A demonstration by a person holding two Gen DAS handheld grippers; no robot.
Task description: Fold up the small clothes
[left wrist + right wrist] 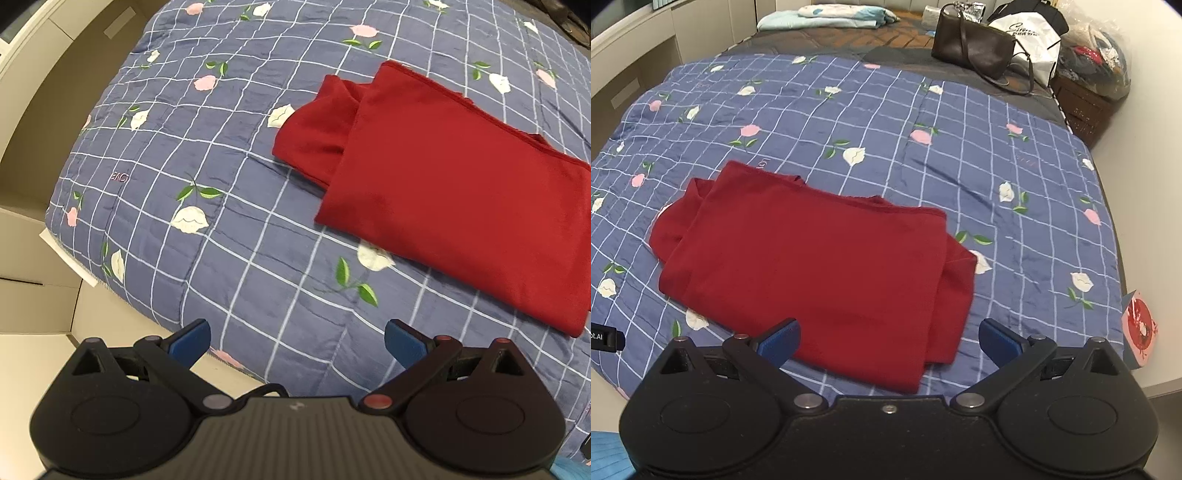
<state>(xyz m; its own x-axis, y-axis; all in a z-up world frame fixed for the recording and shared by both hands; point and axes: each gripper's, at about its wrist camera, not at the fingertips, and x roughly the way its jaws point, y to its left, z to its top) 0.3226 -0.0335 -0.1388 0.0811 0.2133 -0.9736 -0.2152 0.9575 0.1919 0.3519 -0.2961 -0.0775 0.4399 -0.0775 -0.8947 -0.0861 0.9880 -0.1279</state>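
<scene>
Both grippers' jaws apart, empty; red garment (812, 266) folded on quilt (960, 155)

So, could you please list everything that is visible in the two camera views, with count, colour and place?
red garment: one, dark red, partly folded, lying on the quilt in front of both grippers
quilt: one, blue with white grid and pink and white flowers, spread over the bed
handbag: one, dark brown, far end of the bed, right side
shopping bag: one, white with black print, behind the handbag
folded bedding: one pile, pale blue and white, far end of the bed, left side
plastic bag of clothes: one, clear, on a brown box at far right
left gripper: one, black with blue pads, open, above the quilt
right gripper: one, black with blue pads, open, near the garment's near edge
</scene>
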